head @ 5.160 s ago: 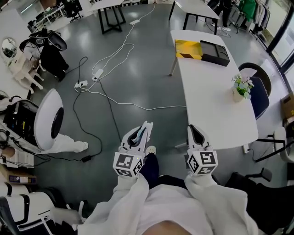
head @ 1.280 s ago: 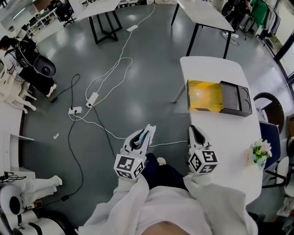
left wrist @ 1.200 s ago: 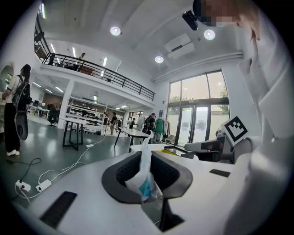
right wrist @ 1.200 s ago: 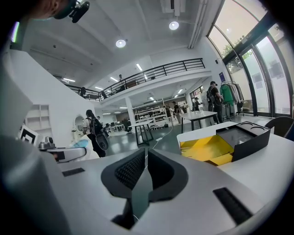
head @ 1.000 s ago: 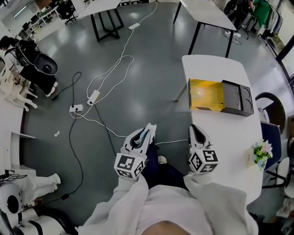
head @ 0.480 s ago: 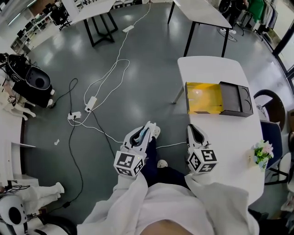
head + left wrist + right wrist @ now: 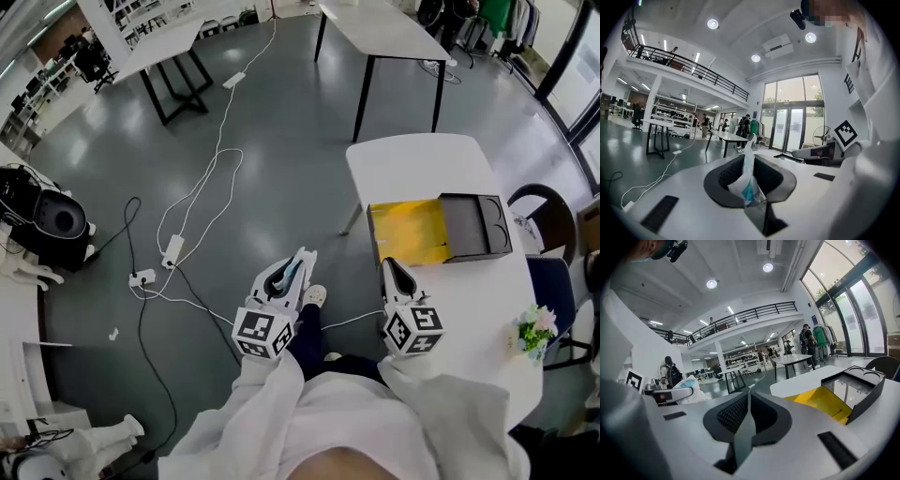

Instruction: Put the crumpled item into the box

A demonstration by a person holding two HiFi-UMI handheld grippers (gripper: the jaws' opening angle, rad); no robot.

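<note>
A crumpled white and teal wrapper (image 7: 746,180) is pinched between the jaws of my left gripper (image 7: 750,161), and its top sticks up past the tips. In the head view that gripper (image 7: 298,262) hovers over the grey floor with the wrapper (image 7: 292,273) in it. Just left of the table, my right gripper (image 7: 392,270) is shut with nothing in it; its jaws (image 7: 749,401) meet edge to edge. The open box (image 7: 410,232) has a yellow inside and a dark lid (image 7: 476,225). It lies on the white table just ahead of the right gripper. The right gripper view shows the box (image 7: 820,401) close by.
The white table (image 7: 412,164) carries a small flower pot (image 7: 532,333) near its front right. A dark chair (image 7: 542,202) stands to its right. White cables and power strips (image 7: 173,248) trail over the floor at left. Other tables (image 7: 375,23) stand farther off.
The table and box have come nearer to the right gripper and turned slightly in view. Both grippers hold the same pose in front of the body; the wrapper stays gripped.
</note>
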